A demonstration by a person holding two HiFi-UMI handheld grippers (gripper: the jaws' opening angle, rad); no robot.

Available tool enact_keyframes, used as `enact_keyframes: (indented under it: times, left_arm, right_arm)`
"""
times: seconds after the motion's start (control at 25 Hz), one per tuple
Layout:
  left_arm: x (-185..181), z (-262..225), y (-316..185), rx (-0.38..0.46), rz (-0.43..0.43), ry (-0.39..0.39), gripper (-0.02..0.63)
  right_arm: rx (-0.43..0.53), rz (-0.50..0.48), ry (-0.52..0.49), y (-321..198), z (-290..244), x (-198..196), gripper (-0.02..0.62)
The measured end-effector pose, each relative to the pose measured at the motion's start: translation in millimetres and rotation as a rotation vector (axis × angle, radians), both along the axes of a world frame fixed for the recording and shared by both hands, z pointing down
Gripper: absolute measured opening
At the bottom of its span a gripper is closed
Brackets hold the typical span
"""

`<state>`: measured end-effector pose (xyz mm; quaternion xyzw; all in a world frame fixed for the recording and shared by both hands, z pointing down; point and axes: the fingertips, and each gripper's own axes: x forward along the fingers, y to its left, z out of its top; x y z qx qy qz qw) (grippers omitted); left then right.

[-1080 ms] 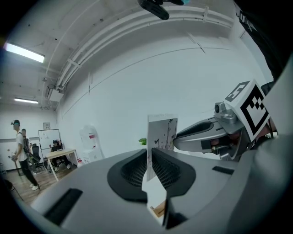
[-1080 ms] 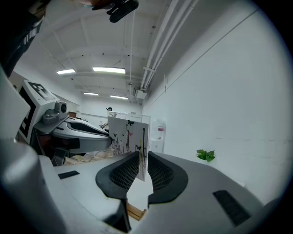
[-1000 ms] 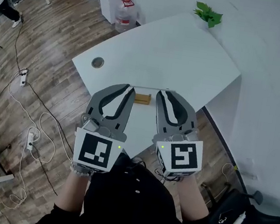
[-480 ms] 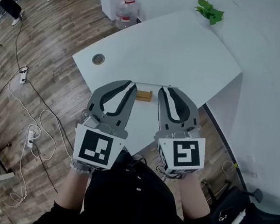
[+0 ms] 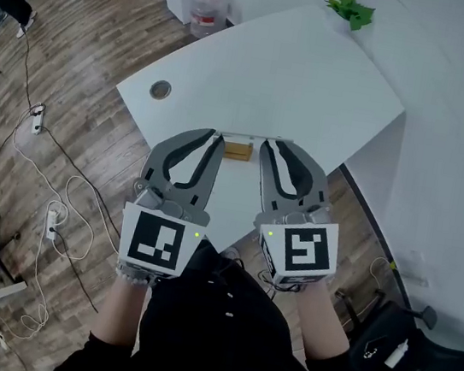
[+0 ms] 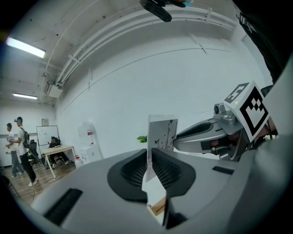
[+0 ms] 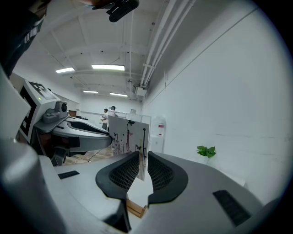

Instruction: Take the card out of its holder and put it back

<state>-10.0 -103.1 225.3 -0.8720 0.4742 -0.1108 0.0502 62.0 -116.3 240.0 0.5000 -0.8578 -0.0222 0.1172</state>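
Pinched shut on the card [image 6: 161, 132] from both ends: left gripper [image 6: 149, 159] pads on one side edge, right gripper [image 7: 141, 159] pads on the other. Holding it upright, just above the wooden holder [image 5: 237, 149] near the front edge of the white table [image 5: 301, 70]. Looks lifted clear, so reckon take-out done; left to do: lower back in, let go. Can't confirm bottom edge fully out; holder mostly hidden under jaws in both gripper views; card only a thin edge-on line in head view.
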Motion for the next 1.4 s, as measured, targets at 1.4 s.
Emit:
enact_keyframes:
  times: [1.4]
  left_arm:
    - [3.2,121.6,-44.3,-0.128,0.114,-0.040,0.044]
  right_arm:
    - [-0.187,0.049,0.028,-38.5,119.2,-0.1,0.084]
